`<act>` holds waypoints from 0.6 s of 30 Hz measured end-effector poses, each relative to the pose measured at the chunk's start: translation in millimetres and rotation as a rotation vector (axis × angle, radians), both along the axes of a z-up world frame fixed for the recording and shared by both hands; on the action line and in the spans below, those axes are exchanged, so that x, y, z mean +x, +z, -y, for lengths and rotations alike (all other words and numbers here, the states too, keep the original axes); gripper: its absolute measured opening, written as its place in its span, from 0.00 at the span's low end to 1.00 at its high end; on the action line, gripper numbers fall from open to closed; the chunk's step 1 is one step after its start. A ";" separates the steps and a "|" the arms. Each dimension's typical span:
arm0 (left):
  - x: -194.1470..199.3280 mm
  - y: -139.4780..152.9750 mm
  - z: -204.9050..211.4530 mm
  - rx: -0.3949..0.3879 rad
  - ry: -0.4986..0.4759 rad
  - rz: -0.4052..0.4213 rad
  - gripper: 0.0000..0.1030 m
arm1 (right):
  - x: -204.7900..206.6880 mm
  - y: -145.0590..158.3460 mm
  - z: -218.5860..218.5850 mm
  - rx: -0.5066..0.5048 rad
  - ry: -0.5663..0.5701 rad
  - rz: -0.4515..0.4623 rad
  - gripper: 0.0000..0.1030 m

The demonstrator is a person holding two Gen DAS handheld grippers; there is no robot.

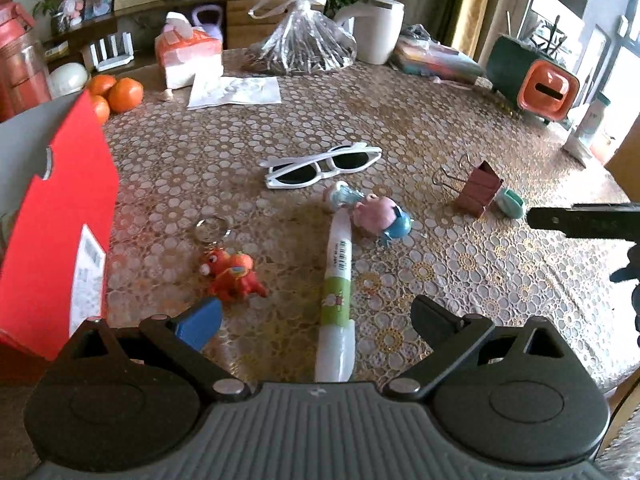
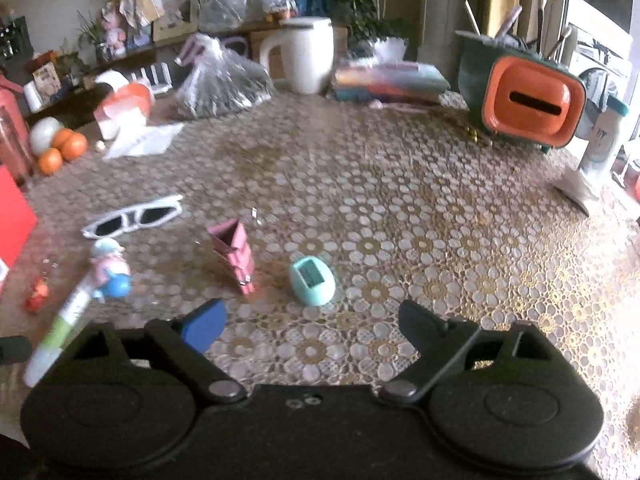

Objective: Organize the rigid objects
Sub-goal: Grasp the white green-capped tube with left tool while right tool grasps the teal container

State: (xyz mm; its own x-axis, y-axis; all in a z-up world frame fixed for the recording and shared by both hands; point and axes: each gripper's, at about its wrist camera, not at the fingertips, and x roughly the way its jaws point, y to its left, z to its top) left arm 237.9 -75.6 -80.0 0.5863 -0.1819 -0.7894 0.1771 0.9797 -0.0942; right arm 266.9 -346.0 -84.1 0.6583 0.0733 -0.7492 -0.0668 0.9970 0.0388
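Small objects lie scattered on the lace-covered table. A white and green pen lies lengthwise between the fingers of my open left gripper, and no pad touches it. Beyond it are a pink pig figurine, white sunglasses, a red toy keychain and a pink binder clip. My right gripper is open and empty above the cloth. A teal egg-shaped gadget lies just ahead of it, with the binder clip to its left. The sunglasses, the pig and the pen are blurred at the left.
A red box stands at the left edge, with oranges behind it. Along the back are a tissue pack, a paper sheet, a plastic bag and a white jug. A green and orange holder stands at the back right.
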 end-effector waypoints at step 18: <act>6.9 -26.4 29.2 0.056 -0.044 -0.011 0.54 | 37.6 -27.9 -5.9 -0.052 0.037 -0.030 0.49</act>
